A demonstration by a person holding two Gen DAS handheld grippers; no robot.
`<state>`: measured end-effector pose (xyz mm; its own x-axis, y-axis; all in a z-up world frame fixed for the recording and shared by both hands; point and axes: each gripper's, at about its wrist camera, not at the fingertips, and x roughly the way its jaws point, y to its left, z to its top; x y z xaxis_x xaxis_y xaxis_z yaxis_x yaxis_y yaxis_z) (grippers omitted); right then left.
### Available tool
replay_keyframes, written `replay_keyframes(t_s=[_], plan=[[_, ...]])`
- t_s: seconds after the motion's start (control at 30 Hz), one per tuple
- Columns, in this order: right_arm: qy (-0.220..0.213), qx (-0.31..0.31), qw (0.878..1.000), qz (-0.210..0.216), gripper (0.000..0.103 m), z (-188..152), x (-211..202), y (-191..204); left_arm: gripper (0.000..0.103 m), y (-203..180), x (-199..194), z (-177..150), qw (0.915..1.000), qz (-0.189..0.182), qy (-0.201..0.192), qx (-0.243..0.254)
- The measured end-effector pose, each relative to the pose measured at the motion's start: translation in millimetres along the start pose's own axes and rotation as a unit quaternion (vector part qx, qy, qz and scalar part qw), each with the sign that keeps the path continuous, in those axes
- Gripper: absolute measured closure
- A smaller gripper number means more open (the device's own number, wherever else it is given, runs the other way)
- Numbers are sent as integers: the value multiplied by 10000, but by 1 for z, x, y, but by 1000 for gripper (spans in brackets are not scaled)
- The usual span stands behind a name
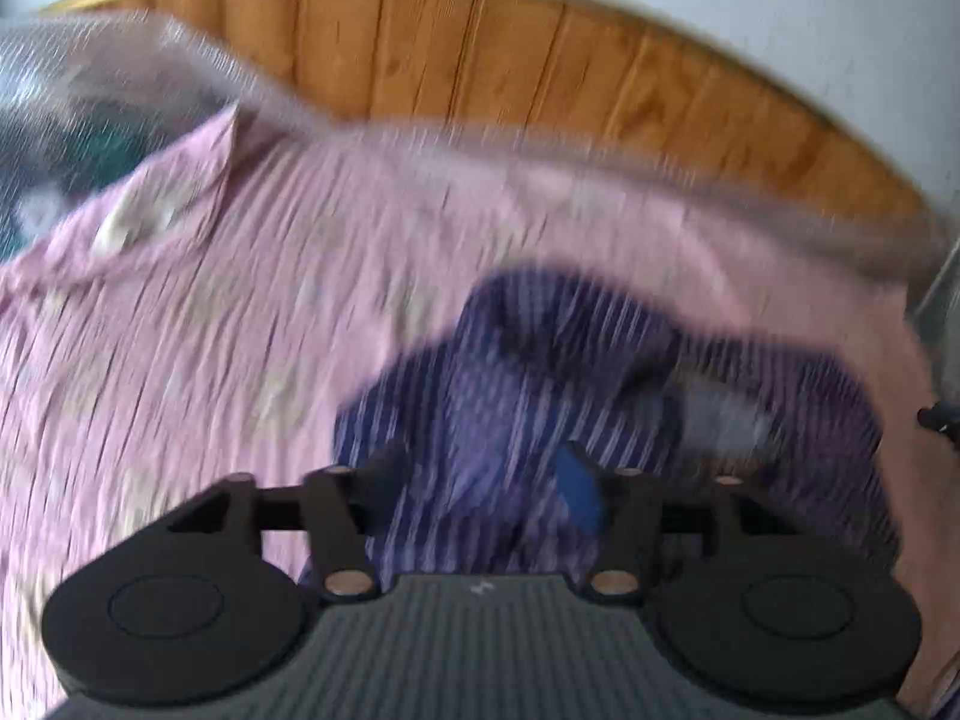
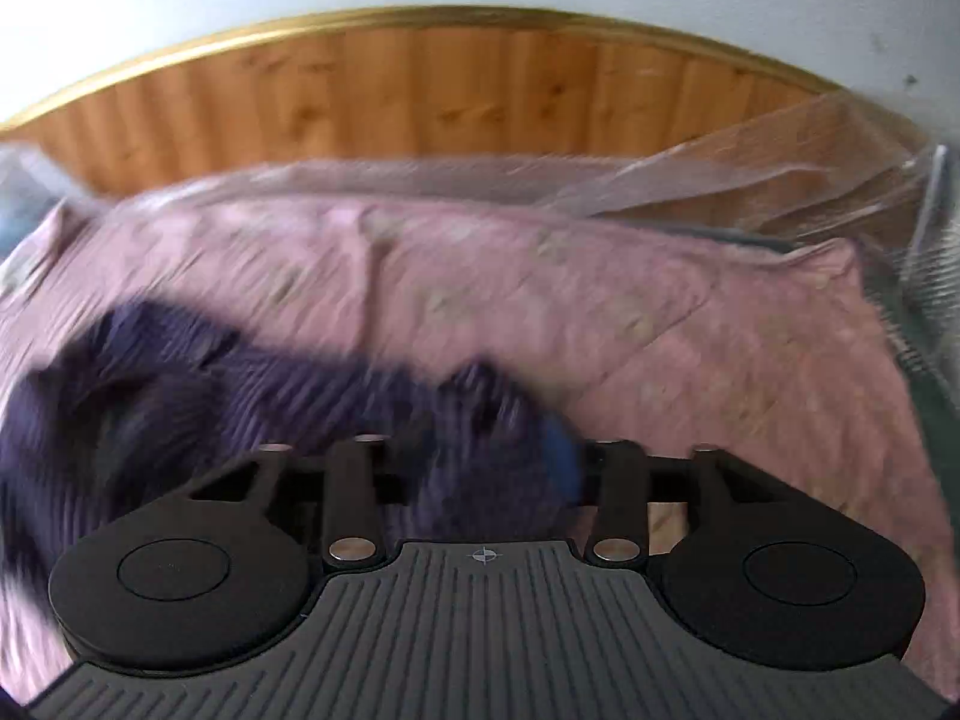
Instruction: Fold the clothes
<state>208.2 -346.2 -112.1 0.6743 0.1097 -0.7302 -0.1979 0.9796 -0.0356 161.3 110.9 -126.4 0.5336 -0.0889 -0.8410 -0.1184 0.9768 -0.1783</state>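
A dark purple striped garment lies crumpled on the pink bedsheet; a pale label shows on it. Both views are motion-blurred. My left gripper hovers over the near part of the garment with its jaws apart, and cloth shows in the gap below them. In the right wrist view the same garment stretches from the left to the centre. My right gripper stands over its right end, jaws apart, with its blue pad beside the cloth. I cannot see either gripper pinching the fabric.
A wooden headboard runs along the far side of the bed under a pale wall. Clear plastic wrapping lies at the back right of the bedsheet. A plastic bag holding dark items sits at the back left.
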Motion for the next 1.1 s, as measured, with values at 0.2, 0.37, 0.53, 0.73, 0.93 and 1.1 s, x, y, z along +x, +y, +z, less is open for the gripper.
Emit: replay_keyframes(t_s=[0.2,0.37,0.53,0.73,0.93,1.1], plan=[[-344,-1444,9809,1254,34,-19,-4,75,31,-35,11,22,9992,-245,-274,166],[-552,-2121,9543,2034,21,16,27,138,30,-68,49,44,9976,-114,-278,628],[623,-2110,9593,1773,91,37,98,170,30,-71,60,42,9969,-57,-199,754],[606,-1502,9648,2073,101,113,97,138,30,-80,65,63,9912,-342,-528,1162],[383,684,9837,1621,90,221,179,63,30,-72,102,122,9936,-458,-788,672],[507,2084,9617,1707,43,189,187,-12,30,-68,133,134,9864,-604,-506,1441]])
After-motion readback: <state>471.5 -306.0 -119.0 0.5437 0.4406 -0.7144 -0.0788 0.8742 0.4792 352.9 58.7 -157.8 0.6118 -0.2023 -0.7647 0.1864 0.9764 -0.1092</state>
